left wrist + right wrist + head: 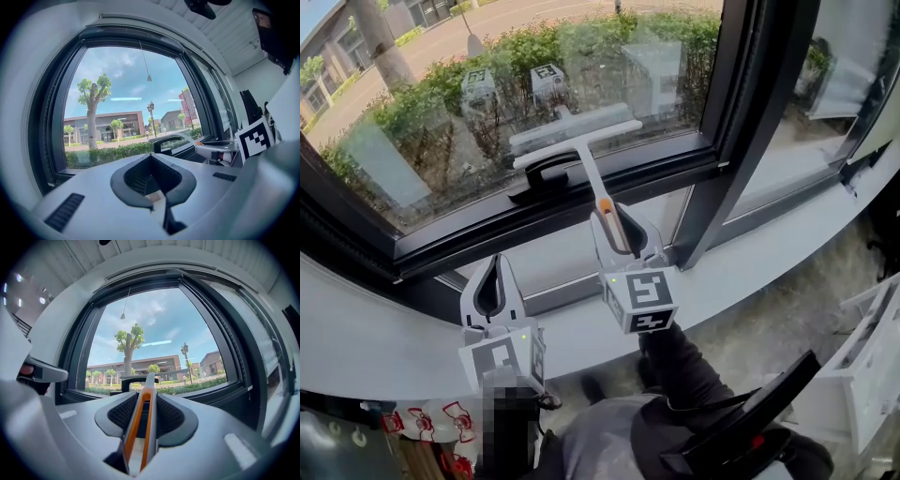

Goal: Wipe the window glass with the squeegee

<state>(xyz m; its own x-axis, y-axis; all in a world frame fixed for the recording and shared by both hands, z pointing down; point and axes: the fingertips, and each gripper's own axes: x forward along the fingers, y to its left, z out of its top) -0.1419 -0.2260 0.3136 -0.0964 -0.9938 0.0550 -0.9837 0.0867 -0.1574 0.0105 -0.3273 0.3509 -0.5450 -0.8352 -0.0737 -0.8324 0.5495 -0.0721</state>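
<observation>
A white squeegee [592,178] with an orange-striped handle points up at the window glass [441,103]. Its blade [577,139] lies across the lower edge of the pane, just above the black window handle [546,173]. My right gripper [614,220] is shut on the squeegee handle [143,413], which runs straight out between its pads in the right gripper view. My left gripper [494,267] hangs lower left near the sill, shut and empty, apart from the squeegee. From the left gripper [152,180] view, the squeegee [183,137] shows off to the right.
A black window frame post [741,122] stands right of the pane, with a second pane beyond it. A white sill [750,258] curves below the glass. A black chair part [750,422] and white furniture [872,366] sit at the lower right. Red-handled items [431,422] lie at the lower left.
</observation>
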